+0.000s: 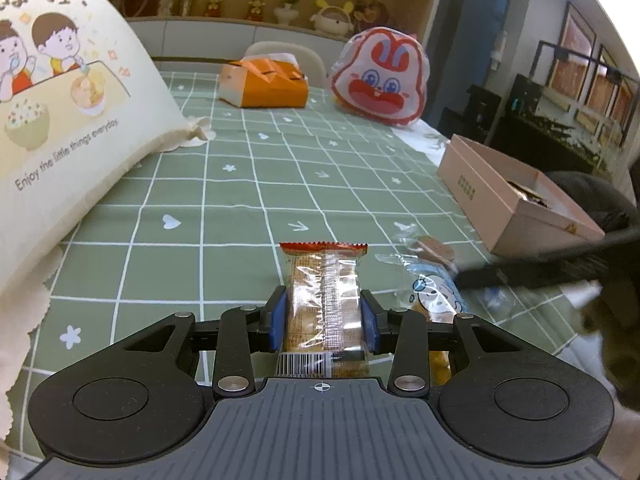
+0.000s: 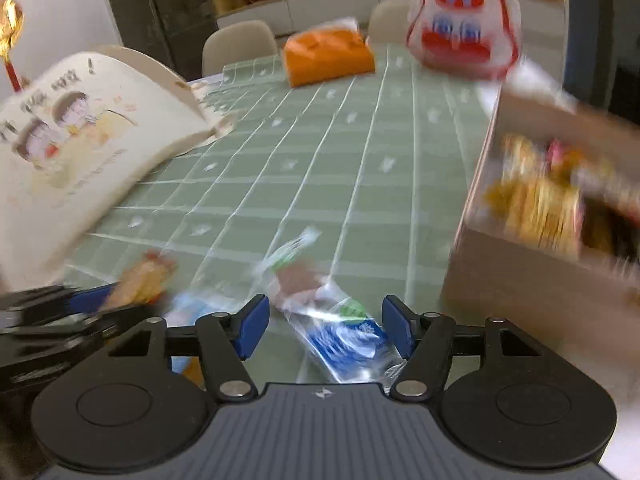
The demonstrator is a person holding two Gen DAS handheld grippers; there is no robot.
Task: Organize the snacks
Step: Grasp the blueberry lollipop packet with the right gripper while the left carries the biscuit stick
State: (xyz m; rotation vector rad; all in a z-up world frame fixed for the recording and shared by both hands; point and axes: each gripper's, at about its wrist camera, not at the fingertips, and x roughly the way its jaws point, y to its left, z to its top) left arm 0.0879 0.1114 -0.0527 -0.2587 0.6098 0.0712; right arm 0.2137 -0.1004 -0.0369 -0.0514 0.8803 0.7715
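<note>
My left gripper is shut on a cracker packet with red ends and a barcode, just above the green checked tablecloth. A clear packet with a brown cookie and a blue cartoon packet lie just right of it. My right gripper is open, its blue pads on either side of a clear packet with a blue and green label. The right wrist view is blurred. A pink box holding several snacks sits on the right. The left gripper also shows in the right wrist view.
A cream cartoon-printed bag stands at the left. An orange pouch and a red rabbit-face bag sit at the far end of the table. Chairs and a shelf of figurines are behind. The right gripper's dark finger crosses the left wrist view.
</note>
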